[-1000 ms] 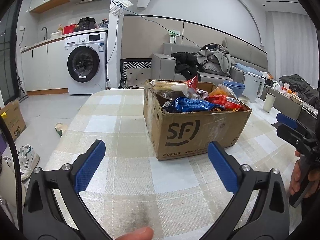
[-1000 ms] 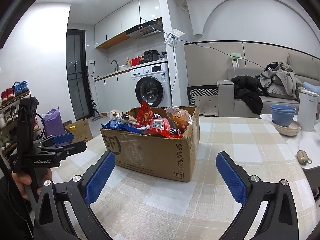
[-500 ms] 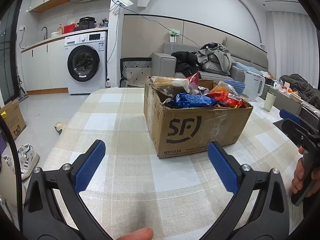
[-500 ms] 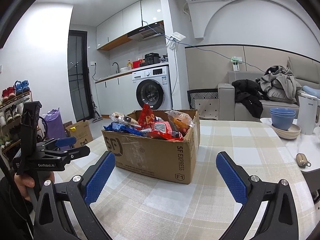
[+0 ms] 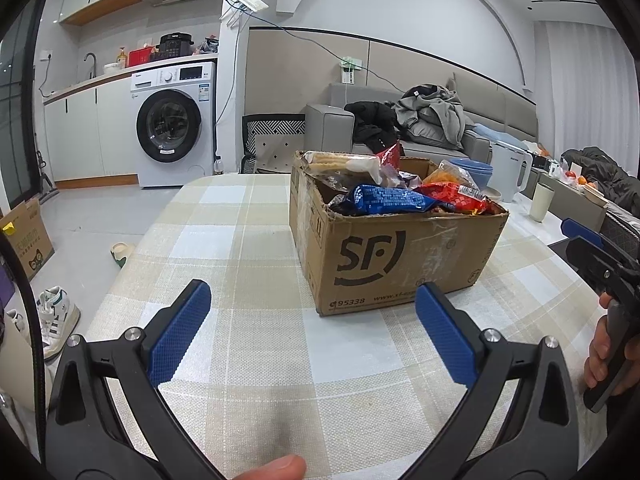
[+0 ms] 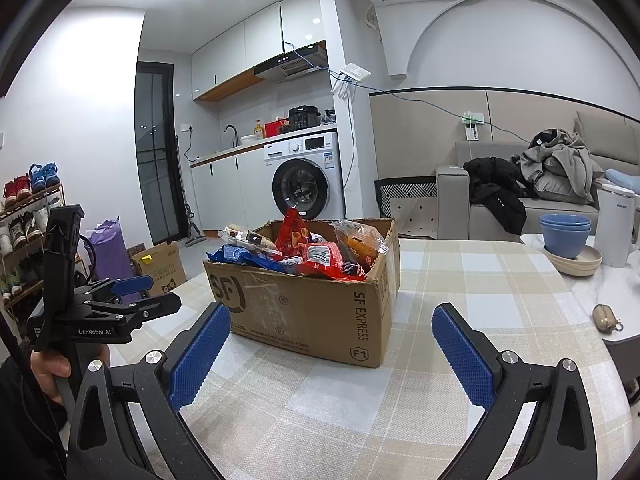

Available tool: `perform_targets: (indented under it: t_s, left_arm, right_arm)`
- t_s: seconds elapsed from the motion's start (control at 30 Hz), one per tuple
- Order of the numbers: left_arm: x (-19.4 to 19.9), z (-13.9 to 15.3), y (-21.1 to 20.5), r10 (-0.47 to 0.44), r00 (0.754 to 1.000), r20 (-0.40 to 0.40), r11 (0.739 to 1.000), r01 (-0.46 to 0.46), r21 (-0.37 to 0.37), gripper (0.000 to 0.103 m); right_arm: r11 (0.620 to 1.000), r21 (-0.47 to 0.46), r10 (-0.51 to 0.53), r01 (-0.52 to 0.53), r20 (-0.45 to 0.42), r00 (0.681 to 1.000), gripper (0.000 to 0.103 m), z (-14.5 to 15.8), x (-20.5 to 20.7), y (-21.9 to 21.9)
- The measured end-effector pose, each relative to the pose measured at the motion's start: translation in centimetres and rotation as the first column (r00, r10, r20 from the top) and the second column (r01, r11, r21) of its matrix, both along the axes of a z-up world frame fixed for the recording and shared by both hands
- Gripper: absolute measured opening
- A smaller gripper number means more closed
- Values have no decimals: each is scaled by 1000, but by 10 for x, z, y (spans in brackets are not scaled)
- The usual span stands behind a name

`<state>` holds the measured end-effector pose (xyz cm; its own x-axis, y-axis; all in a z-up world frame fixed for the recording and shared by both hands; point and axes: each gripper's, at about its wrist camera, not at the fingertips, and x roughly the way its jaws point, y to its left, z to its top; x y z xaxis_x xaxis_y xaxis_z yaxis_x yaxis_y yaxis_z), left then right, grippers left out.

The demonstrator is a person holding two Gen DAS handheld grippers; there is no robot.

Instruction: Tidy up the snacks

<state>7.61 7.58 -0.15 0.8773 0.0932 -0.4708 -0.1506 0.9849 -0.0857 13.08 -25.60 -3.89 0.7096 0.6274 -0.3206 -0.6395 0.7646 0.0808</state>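
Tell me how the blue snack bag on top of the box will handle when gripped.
The blue snack bag looks like thin crinkled film, so it will probably flex and crumple. It seems light for its size. Lying loose atop the cardboard box, it should lift freely, though glossy film may slip.

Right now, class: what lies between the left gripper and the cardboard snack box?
Only bare checked tablecloth, seen in the left wrist view: the open left gripper hovers short of the cardboard box, with nothing between.
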Motion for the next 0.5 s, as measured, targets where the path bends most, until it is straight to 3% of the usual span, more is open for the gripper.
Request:
perform_targets:
  t_s: [0.5]
  left_arm:
    - [1,-1,2,3,1000,-1,1000,-3,1,102]
  right_arm:
    - [1000,1,0,0,0,1000,103,0,0,0]
